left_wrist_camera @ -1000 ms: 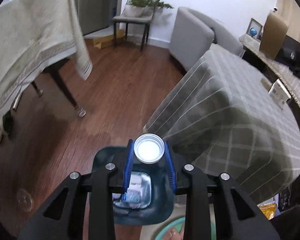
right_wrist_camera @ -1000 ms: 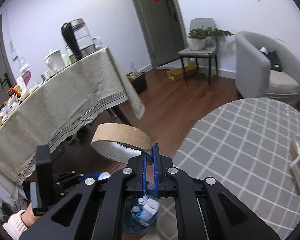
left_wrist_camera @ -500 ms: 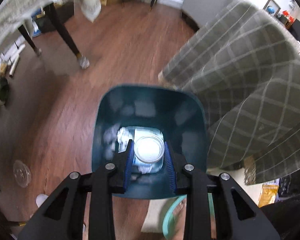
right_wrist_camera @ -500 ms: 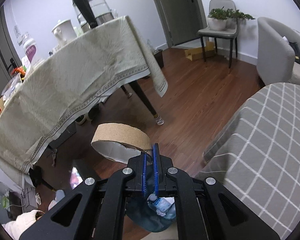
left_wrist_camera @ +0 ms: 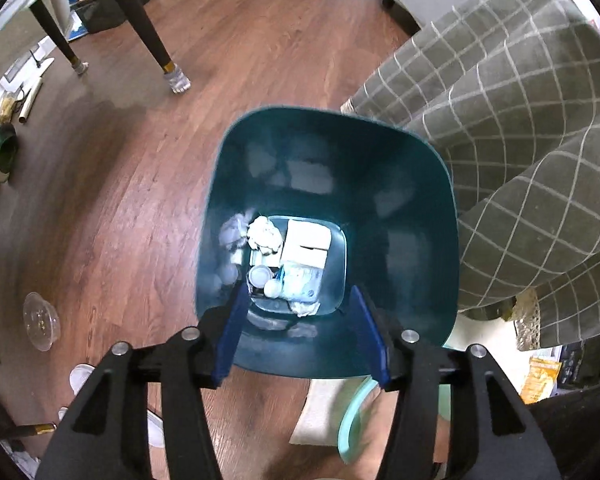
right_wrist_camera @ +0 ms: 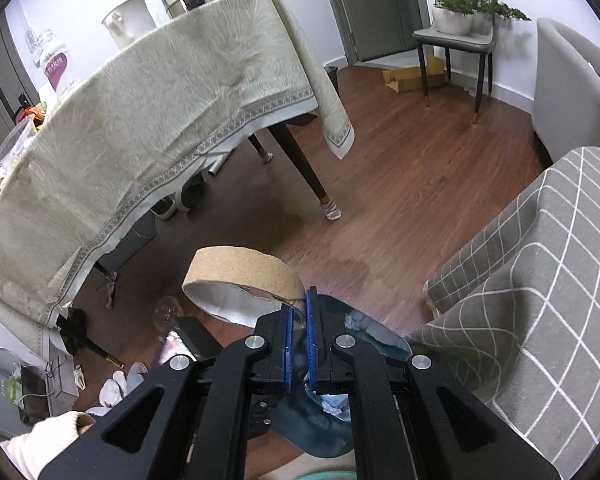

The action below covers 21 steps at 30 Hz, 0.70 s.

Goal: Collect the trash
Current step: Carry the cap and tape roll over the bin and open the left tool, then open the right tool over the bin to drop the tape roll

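A dark teal trash bin [left_wrist_camera: 416,216] stands on the wood floor, seen from above in the left wrist view. On its bottom lie crumpled tissue [left_wrist_camera: 263,233], a white box [left_wrist_camera: 306,242], a wrapper and a white round lid [left_wrist_camera: 260,275]. My left gripper [left_wrist_camera: 300,320] is open and empty just above the bin's near rim. My right gripper [right_wrist_camera: 299,304] is shut on the edge of a brown cardboard tape ring [right_wrist_camera: 240,270], held above the bin [right_wrist_camera: 376,340].
A table with a grey checked cloth [left_wrist_camera: 520,128] stands right of the bin. A table with a beige cloth [right_wrist_camera: 140,120] is at left, its legs [left_wrist_camera: 148,32] on the floor. A clear plastic lid [left_wrist_camera: 40,320] and shoes lie on the floor. A person's foot [left_wrist_camera: 384,432] is below.
My left gripper tilted down over the bin, opened and let the white lid fall in. My right gripper has moved over the bin with the cardboard ring.
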Motion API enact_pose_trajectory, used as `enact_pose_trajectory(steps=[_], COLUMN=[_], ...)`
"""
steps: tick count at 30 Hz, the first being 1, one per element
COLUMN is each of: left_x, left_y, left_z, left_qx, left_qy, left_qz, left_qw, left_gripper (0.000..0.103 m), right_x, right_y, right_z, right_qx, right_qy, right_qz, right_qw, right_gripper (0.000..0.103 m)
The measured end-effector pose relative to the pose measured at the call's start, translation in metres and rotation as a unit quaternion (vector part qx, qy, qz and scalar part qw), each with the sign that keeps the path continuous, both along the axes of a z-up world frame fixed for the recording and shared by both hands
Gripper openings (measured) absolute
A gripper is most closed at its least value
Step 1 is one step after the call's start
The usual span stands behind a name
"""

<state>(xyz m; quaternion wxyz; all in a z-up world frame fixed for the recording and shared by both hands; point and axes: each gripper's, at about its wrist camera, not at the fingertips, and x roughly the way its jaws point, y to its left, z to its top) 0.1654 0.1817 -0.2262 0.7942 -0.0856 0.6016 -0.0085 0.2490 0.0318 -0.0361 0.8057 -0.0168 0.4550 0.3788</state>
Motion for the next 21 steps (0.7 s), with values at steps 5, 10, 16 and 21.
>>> enact_pose_trajectory(steps=[5, 10, 16, 21], left_x=[-0.010, -0.019, -0.027, -0.026], left_y=[0.007, 0.018, 0.027, 0.035], left_z=[0.034, 0.070, 0.106, 0.125], left_qx=[0.007, -0.002, 0.016, 0.009], left_qy=[-0.058, -0.115, -0.179, -0.207], left_qz=[0.005, 0.025, 0.037, 0.059], left_qw=[0.9983, 0.9931, 0.9831, 0.9765], left_gripper=[0.068, 0.067, 0.059, 0.049], right_x=[0.001, 0.002, 0.002, -0.002], right_y=[0.006, 0.012, 0.022, 0.031], right_z=[-0.017, -0.039, -0.083, -0.118], right_qx=[-0.018, -0.047, -0.084, -0.122], right_qy=[0.011, 0.022, 0.050, 0.068], right_qz=[0.000, 0.007, 0.018, 0.032], right_qw=[1.000, 0.999, 0.995, 0.990], right_gripper=[0.006, 0.006, 0.006, 0.006])
